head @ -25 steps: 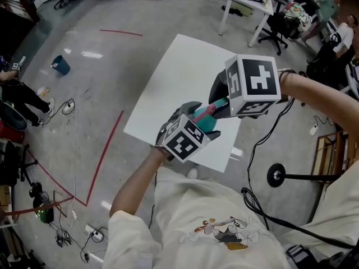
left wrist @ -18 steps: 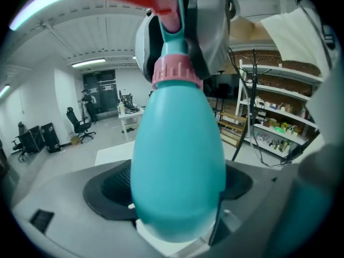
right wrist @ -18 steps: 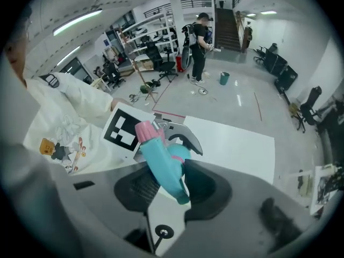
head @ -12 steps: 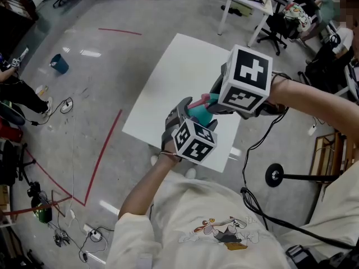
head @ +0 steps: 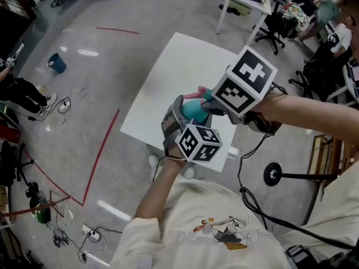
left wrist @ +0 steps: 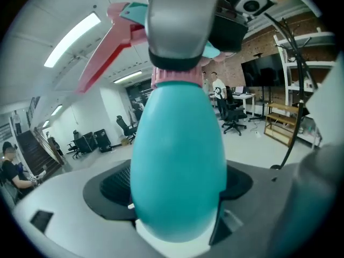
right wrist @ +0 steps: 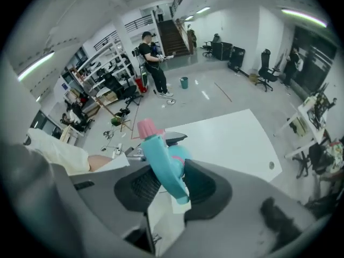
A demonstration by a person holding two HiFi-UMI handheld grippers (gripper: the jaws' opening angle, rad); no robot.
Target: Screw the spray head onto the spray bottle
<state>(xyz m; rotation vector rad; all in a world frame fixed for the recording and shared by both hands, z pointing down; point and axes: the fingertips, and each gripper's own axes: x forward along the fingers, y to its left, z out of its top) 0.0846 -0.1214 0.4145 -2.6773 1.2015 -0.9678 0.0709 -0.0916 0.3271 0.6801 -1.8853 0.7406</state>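
Above the white table's near edge, both grippers meet at a teal spray bottle. My left gripper is shut on its egg-shaped body, which fills the left gripper view. On the bottle's neck sits the spray head, teal with a pink collar, a pink trigger and a pink nozzle. My right gripper is shut on the spray head from above, pointing steeply down. Its marker cube hides most of the head in the head view.
Red tape lines run over the grey floor left of the table. A blue bucket stands at far left, a round stand base at right. Desks and office chairs fill the back right. A person stands by shelves.
The right gripper has rolled about its own line, its cube turning, with the spray head in its jaws. The left gripper has swung right and turned, still gripping the bottle.
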